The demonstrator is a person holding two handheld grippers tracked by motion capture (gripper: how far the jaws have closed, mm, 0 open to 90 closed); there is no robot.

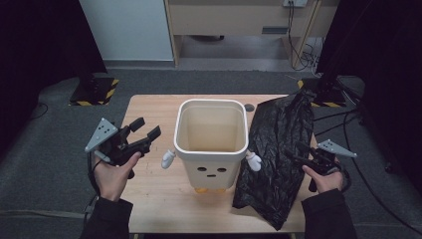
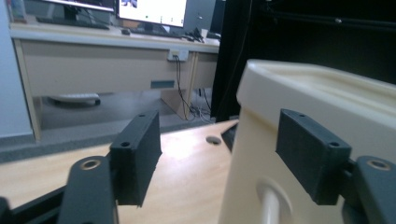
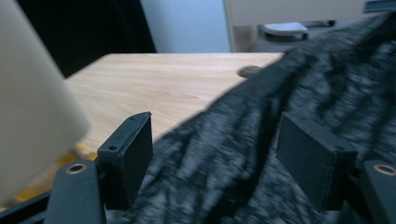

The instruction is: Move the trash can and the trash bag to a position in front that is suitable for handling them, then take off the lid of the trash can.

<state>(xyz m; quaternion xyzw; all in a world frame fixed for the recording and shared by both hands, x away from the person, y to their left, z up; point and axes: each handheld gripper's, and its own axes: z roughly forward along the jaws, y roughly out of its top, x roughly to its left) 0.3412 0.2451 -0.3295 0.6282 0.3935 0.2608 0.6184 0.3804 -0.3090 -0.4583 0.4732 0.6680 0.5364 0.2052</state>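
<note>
A cream bin [image 1: 211, 164] with a drawn face, small white arms and yellow feet stands upright at the middle of the wooden table [image 1: 149, 194]. Its inside looks bare. A crumpled black plastic bag [image 1: 278, 149] lies flat on the table to the right of the bin. My left gripper [image 1: 147, 128] is held above the table's left part, open, with nothing between its jaws. In the left gripper view it [image 2: 217, 158] points past the bin's [image 2: 327, 107] side wall. My right gripper [image 1: 294, 152] hovers open over the bag; in its own view it [image 3: 215, 158] frames the bag [image 3: 289, 93], with the bin [image 3: 32, 107] at the left.
A round cable hole [image 1: 249, 107] sits in the table behind the bin. Beyond the table are grey carpet, a wooden desk [image 1: 239, 20] with hanging cables, and two stand bases with yellow-black stripes [image 1: 94, 92]. Bare wood shows left of and in front of the bin.
</note>
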